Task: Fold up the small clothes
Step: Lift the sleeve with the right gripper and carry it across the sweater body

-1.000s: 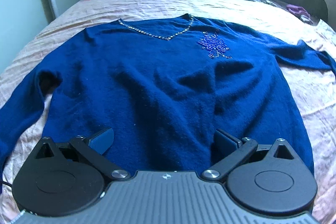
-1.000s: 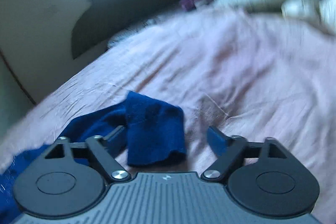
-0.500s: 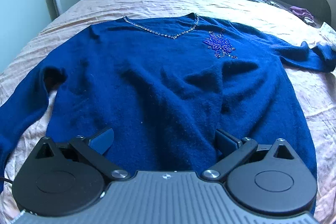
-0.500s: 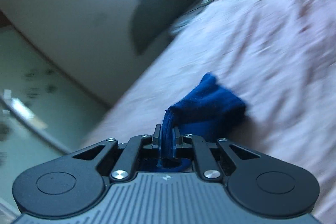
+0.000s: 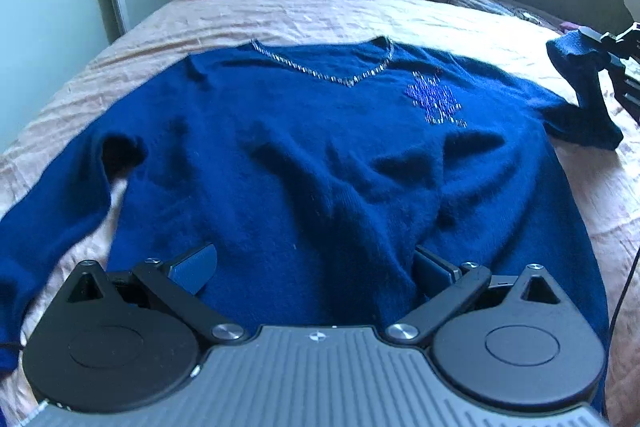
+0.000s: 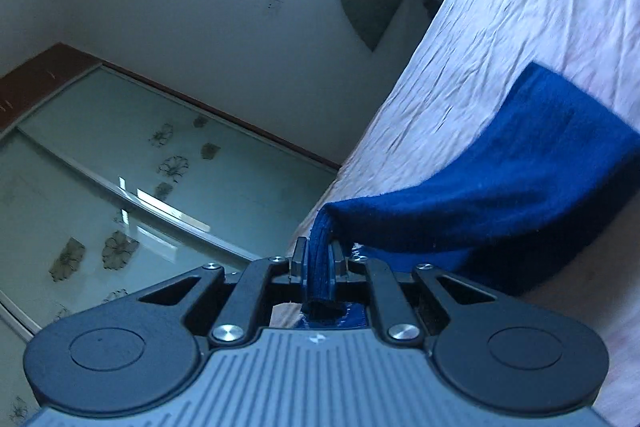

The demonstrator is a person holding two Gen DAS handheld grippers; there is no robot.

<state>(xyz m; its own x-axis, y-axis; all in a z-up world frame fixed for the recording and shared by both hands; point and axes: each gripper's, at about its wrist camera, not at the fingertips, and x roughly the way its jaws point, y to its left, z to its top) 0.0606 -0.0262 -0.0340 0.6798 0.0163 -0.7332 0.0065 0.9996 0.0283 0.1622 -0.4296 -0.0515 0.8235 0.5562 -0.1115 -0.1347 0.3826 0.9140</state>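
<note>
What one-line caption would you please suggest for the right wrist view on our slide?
Right gripper shut on the cuff of the dark blue knitted sweater's sleeve, lifted over the wrinkled pink bedspread.

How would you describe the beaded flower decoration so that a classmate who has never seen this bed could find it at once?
Start at the pink bedspread and find the blue sweater lying flat on it. Follow its beaded V neckline down towards the sleeve lifted by the right gripper. The flower is the only sparkling purple cluster on the chest.
</note>
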